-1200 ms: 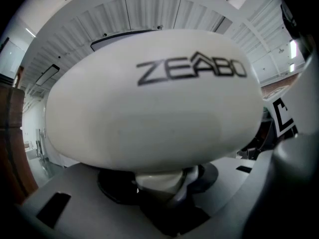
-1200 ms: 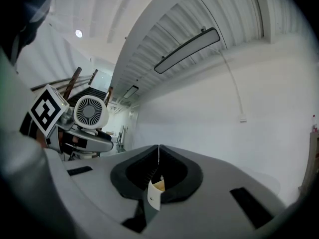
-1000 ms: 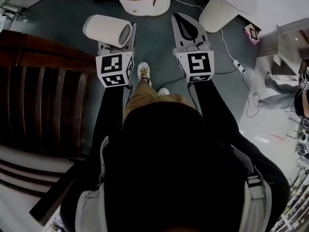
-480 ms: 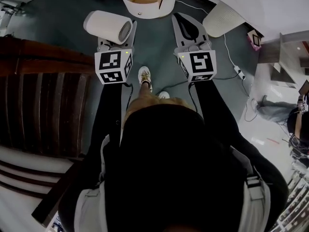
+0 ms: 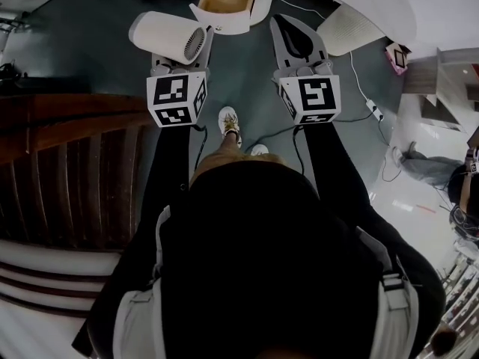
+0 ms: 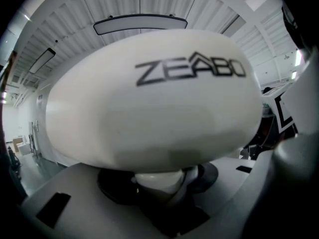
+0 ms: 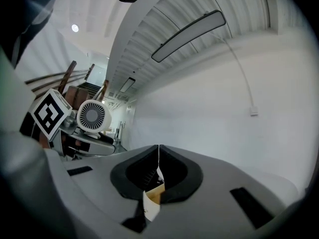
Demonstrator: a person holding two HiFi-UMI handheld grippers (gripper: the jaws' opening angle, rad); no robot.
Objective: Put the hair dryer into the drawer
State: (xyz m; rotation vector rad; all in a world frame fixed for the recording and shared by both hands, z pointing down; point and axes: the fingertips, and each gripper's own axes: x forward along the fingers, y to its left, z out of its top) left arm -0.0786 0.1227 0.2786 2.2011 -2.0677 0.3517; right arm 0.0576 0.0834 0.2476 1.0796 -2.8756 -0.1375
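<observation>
Left tool (image 5: pixel 188 51) is clamped on the hair dryer (image 5: pixel 166 37), with the jaws gripping the stub under the white barrel. In the left gripper view that barrel (image 6: pixel 149 98) fills most of the frame, dark lettering facing up, and the left tool (image 6: pixel 159 190) pinches the neck below it.

Right tool (image 5: pixel 289 30) has its jaws together with nothing in them. In the right gripper view the tips (image 7: pixel 158 156) meet on a thin line.

We see the dryer held in the air just short of the drawer (image 5: pixel 218 19), off its left front corner. It is not over the opening, and its grille end faces the drawer.

The drawer stands open with its wooden bottom showing. The right tool points at its right front corner, just short of it. A sliver of the drawer (image 7: pixel 154 195) shows under the closed tips.

From the right tool's side we see the dryer's round grille (image 7: pixel 93 116).

- Shoes (image 5: pixel 228 120): on the dark floor (image 5: pixel 247 73), nearer us than the drawer.
- Ribbed white bin (image 5: pixel 348 28): right of the drawer, with a cable (image 5: pixel 359 81) trailing beside it.
- Dark wooden steps (image 5: pixel 75 170): well left of the drawer.
</observation>
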